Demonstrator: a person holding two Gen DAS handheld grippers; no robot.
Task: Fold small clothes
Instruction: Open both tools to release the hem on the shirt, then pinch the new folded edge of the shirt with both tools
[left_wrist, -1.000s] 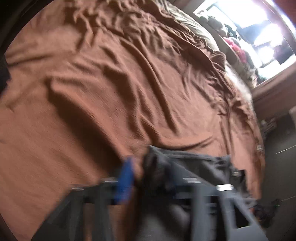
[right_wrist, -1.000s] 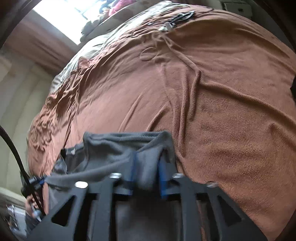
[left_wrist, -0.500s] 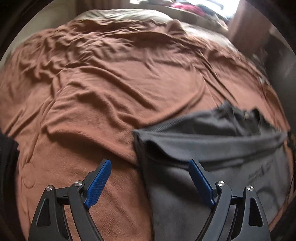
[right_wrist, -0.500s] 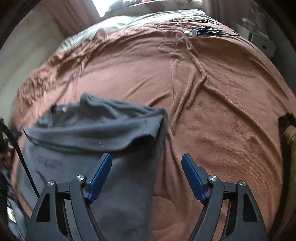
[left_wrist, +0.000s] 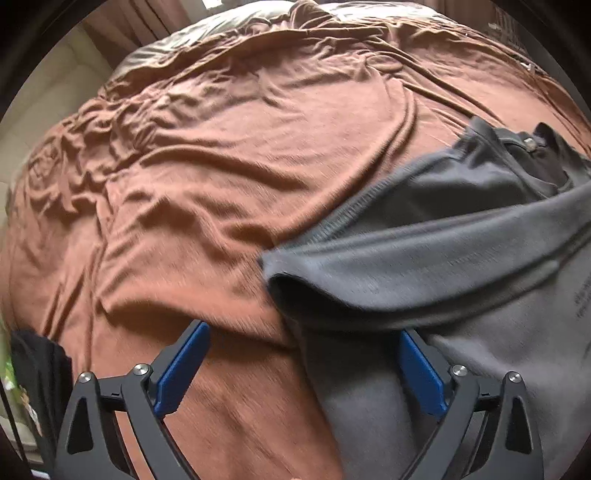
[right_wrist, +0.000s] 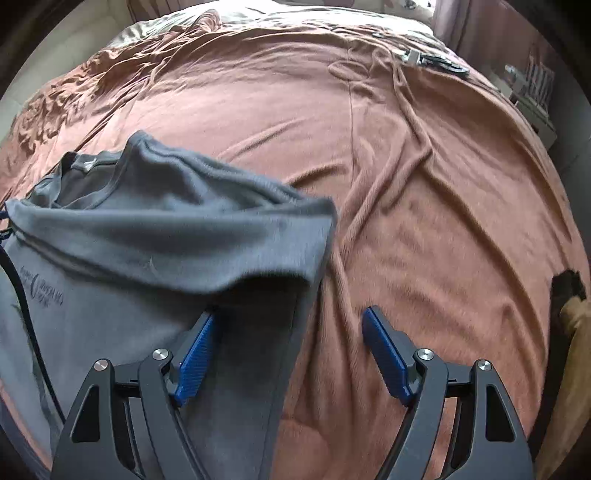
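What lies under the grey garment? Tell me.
The grey cotton garment lies on the rumpled brown bedspread, which shows around it. Its folded-over top flap covers its lower layer; anything beneath is hidden.

The left hand-held gripper (left_wrist: 301, 363) points steeply down, its jaws opening wide; the blue pads (left_wrist: 183, 369) sit at about 8 and 4 o'clock in its view, pressing on nothing. The right hand-held gripper (right_wrist: 291, 354) also points steeply down, jaws spread apart, with blue pads (right_wrist: 386, 358) at about 7 and 5 o'clock, clamping nothing.
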